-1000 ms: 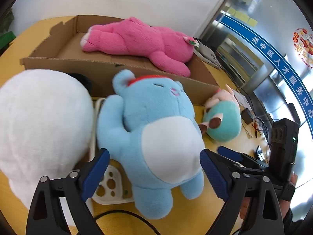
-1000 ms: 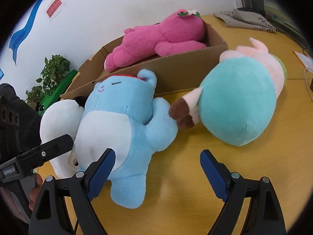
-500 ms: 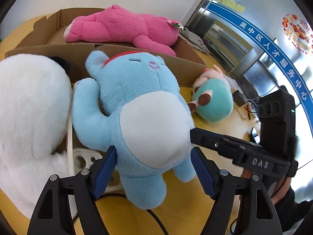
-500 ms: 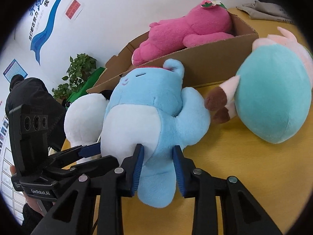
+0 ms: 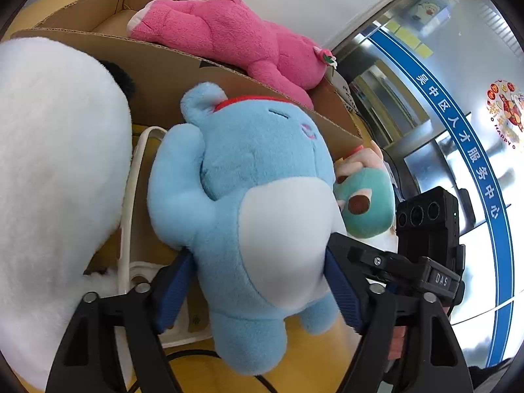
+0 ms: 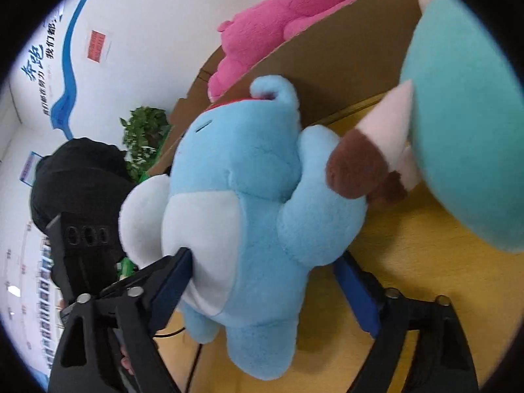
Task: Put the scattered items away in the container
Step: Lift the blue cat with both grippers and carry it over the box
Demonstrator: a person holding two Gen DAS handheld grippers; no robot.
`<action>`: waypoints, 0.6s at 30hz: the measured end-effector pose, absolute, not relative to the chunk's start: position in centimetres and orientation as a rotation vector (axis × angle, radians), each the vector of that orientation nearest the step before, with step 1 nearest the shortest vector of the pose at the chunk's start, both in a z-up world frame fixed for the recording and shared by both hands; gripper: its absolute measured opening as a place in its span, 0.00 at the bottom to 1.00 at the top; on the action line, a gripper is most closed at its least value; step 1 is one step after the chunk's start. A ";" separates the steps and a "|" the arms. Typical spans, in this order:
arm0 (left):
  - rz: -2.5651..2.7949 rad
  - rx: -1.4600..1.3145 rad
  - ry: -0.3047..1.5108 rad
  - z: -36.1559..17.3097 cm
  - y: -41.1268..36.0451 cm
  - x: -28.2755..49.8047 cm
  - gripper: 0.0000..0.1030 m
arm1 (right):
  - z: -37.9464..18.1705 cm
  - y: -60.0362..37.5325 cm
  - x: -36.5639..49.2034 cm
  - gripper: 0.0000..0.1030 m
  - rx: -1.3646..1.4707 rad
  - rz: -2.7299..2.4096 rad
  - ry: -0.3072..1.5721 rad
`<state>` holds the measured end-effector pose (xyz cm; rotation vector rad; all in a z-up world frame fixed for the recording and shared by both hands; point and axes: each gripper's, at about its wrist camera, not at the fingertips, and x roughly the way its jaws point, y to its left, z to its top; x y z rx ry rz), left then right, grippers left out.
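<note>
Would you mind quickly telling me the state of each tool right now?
Left tool: closed on the blue plush, pads pressing its belly sides.
Right tool: around the same plush, pads at its sides; jaws just reopened, grip uncertain.

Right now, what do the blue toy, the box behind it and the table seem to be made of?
Blue toy: soft plush, judging by its fuzzy matte pile and rounded stuffed limbs.
Box: corrugated cardboard, plain brown and matte; its cut top edge looks rough and fluted.
Table: smooth yellow surface with faint grain, probably wood or a wood-look laminate; the pictures do not settle which.
</note>
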<state>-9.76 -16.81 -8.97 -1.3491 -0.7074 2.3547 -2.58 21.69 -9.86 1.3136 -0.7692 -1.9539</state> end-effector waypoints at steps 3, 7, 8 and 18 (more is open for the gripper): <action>2.350 -1.347 -0.699 -8.7 -16.6 -9.3 0.68 | -9.2 21.2 -2.2 0.58 1.292 -1.974 -0.714; 2.350 -1.334 -0.699 -7.7 -16.1 -8.7 0.65 | -7.9 21.2 -1.4 0.51 1.268 -2.003 -0.685; 2.355 -1.318 -0.687 -7.1 -15.9 -8.4 0.65 | -7.3 21.1 -1.3 0.50 1.259 -2.016 -0.668; 2.522 -1.024 -0.533 4.0 -17.3 -9.7 0.64 | 3.5 19.9 -2.1 0.49 0.954 -2.115 -0.531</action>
